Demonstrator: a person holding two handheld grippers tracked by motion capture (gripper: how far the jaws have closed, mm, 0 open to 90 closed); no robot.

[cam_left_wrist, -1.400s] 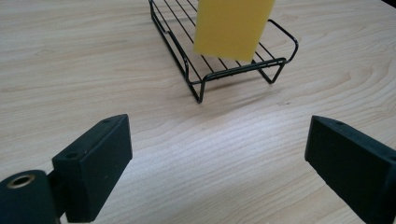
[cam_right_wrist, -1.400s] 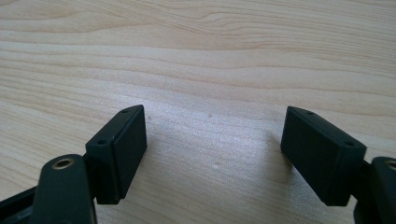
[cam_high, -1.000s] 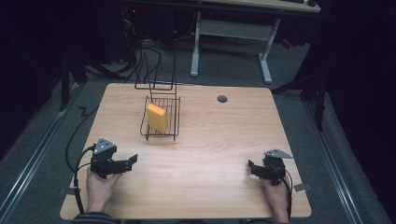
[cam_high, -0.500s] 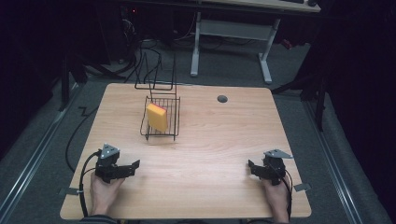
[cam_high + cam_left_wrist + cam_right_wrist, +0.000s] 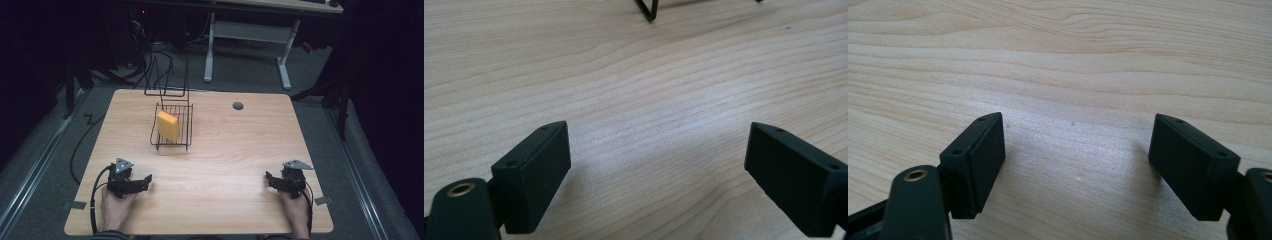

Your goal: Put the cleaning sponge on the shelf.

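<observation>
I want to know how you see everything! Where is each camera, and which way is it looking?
High view: sits above the person's side, looking forward and down on the table, wire basket, yellow sponge; both hands and tools show.
Left gripper view: rides the left tool, facing the wood; its open jaws show.
Right gripper view: rides the right tool, facing the wood; open jaws show.
Shared: all see the tabletop; the left gripper view also catches a basket foot.
</observation>
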